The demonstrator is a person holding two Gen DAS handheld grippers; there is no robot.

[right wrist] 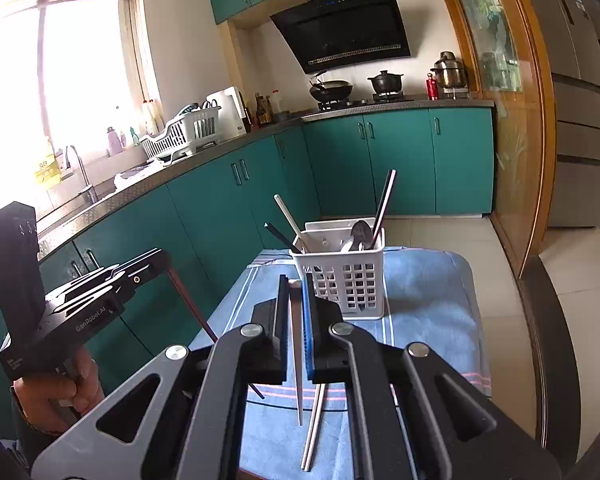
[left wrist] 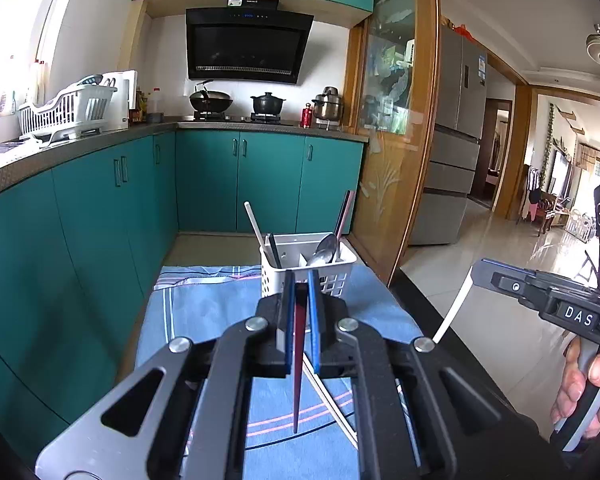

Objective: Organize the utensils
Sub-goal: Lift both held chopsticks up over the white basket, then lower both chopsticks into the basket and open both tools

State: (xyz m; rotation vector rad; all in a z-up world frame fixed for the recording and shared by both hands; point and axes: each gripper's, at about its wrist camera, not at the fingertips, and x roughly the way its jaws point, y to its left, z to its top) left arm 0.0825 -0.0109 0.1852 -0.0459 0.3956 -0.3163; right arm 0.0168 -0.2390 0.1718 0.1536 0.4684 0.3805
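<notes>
Utensils stand in a white slotted caddy (left wrist: 306,270) at the far end of a blue striped cloth (left wrist: 204,312) — a spoon (left wrist: 327,249), a white chopstick (left wrist: 256,226), a black one (left wrist: 274,250) and a dark one leaning right (left wrist: 345,214). Left gripper (left wrist: 301,280) has its jaws pinched on a dark red chopstick (left wrist: 299,360) that hangs down toward the cloth. Right gripper (right wrist: 296,286) has its jaws clamped on a white chopstick (right wrist: 298,360), likewise tip-down. Two pale chopsticks (right wrist: 314,424) lie on the cloth beneath the grippers — near its front edge. A hand (left wrist: 584,392) grasps the right gripper's handle.
</notes>
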